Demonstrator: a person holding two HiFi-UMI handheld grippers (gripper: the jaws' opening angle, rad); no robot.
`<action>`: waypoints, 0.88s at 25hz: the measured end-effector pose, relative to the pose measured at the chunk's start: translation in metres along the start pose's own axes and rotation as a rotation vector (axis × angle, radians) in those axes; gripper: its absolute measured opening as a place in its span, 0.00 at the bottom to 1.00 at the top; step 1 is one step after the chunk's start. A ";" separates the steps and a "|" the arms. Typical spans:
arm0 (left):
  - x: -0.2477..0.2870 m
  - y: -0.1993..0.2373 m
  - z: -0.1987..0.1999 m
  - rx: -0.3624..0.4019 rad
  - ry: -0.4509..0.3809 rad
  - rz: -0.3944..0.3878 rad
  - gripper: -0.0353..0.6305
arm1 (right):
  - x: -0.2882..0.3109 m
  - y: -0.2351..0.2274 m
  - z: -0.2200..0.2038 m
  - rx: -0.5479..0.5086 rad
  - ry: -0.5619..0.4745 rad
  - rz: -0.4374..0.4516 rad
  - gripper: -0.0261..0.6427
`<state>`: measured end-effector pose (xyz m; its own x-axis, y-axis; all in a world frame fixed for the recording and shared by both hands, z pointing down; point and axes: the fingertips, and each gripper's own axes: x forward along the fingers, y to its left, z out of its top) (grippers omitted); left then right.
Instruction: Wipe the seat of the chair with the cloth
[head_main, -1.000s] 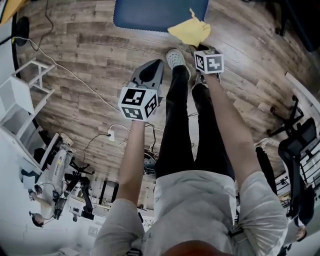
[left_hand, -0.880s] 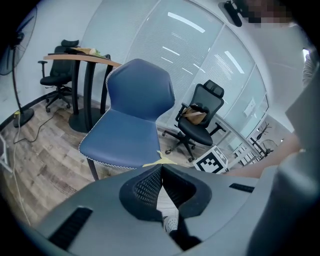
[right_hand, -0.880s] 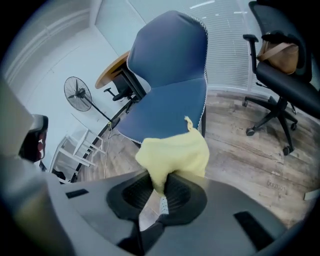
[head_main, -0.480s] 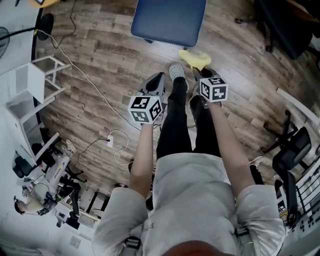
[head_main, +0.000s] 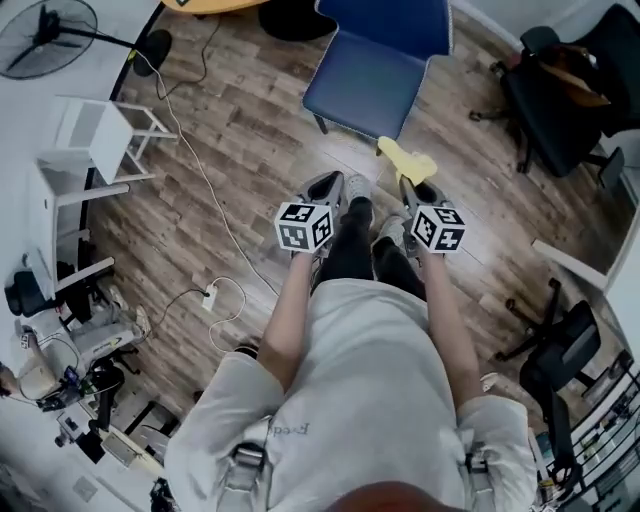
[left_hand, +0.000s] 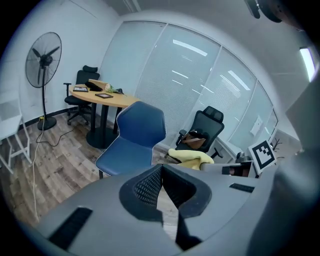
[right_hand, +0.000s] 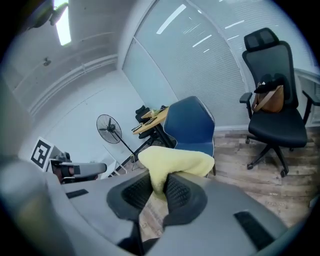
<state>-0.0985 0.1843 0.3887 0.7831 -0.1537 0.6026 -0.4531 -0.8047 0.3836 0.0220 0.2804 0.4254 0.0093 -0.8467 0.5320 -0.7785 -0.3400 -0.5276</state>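
A blue chair (head_main: 375, 85) stands on the wood floor ahead of me, its seat (left_hand: 122, 152) bare. My right gripper (head_main: 418, 193) is shut on a yellow cloth (head_main: 405, 160), which bunches above the jaws in the right gripper view as a soft fold (right_hand: 175, 160). My left gripper (head_main: 325, 188) is shut, with its jaws together and nothing between them; its tip (left_hand: 161, 172) points toward the chair. Both grippers hang side by side near my feet, short of the chair's front edge. The cloth (left_hand: 190, 157) also shows at the right of the left gripper view.
A black office chair (head_main: 560, 95) holding a brown bag stands to the right. A round wooden table (left_hand: 102, 97) and a standing fan (head_main: 45, 30) are at the back left. White shelving (head_main: 95, 140) and a floor cable (head_main: 205, 190) lie to the left.
The view has pulled back from the chair: the seat, large at the top edge before, now shows whole with its backrest. Both grippers and the cloth sit farther from it.
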 end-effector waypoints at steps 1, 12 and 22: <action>-0.008 -0.002 0.005 0.005 -0.008 -0.001 0.09 | -0.009 0.008 0.004 -0.010 -0.009 0.003 0.14; -0.055 -0.028 0.067 0.016 -0.135 0.020 0.09 | -0.085 0.021 0.029 -0.018 -0.104 -0.006 0.14; -0.088 -0.028 0.071 0.041 -0.169 0.049 0.09 | -0.086 0.056 0.034 -0.165 -0.086 0.056 0.14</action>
<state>-0.1243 0.1790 0.2754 0.8228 -0.2845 0.4921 -0.4772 -0.8160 0.3262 -0.0012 0.3202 0.3274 0.0112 -0.8966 0.4426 -0.8715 -0.2258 -0.4353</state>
